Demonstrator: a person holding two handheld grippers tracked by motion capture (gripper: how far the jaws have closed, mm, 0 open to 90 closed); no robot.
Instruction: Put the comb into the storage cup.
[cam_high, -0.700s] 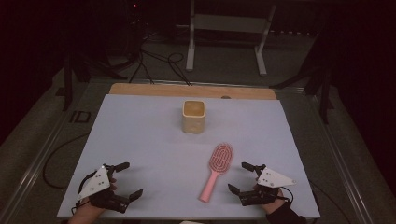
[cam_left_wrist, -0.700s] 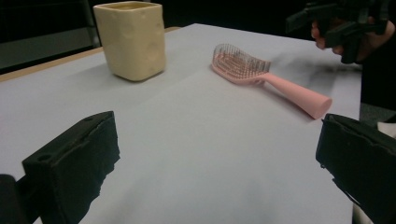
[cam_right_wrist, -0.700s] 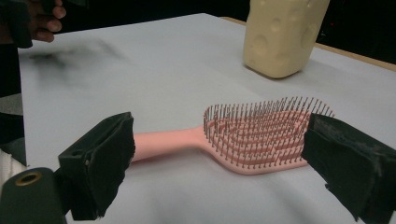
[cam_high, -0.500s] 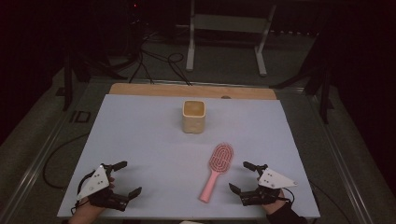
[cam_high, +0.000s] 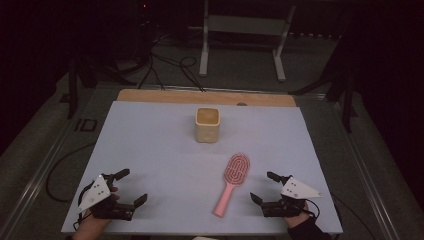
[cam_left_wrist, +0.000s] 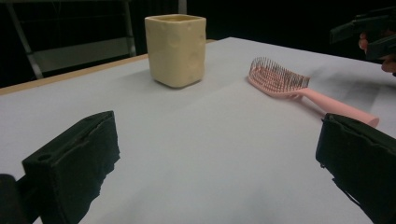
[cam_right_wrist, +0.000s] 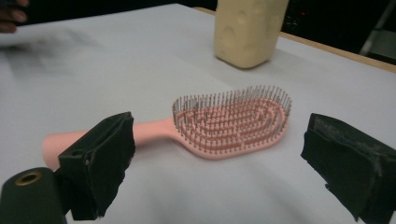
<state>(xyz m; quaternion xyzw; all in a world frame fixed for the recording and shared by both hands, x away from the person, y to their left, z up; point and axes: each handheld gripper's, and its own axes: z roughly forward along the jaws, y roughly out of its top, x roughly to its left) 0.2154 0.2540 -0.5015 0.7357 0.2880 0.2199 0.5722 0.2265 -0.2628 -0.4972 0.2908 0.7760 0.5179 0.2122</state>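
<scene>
A pink hairbrush (cam_high: 231, 181) lies bristles up on the white tabletop, handle toward the front edge; it also shows as the hairbrush (cam_left_wrist: 299, 88) and the hairbrush (cam_right_wrist: 219, 126). A cream square cup (cam_high: 207, 124) stands upright behind it, seen too as the cup (cam_left_wrist: 176, 49) and the cup (cam_right_wrist: 247, 30). My left gripper (cam_high: 131, 185) rests open near the front left corner with nothing between its jaws. My right gripper (cam_high: 263, 186) is open just right of the brush handle, jaws spread on either side of the brush in its own view.
The white table (cam_high: 150, 145) ends in a wooden strip (cam_high: 165, 95) at the back. Cables (cam_high: 170, 65) and a metal stand (cam_high: 240, 30) lie on the dark floor beyond. Open surface lies between the grippers and at the left.
Both grippers have drifted slightly toward the front edge. The brush and cup have not moved.
</scene>
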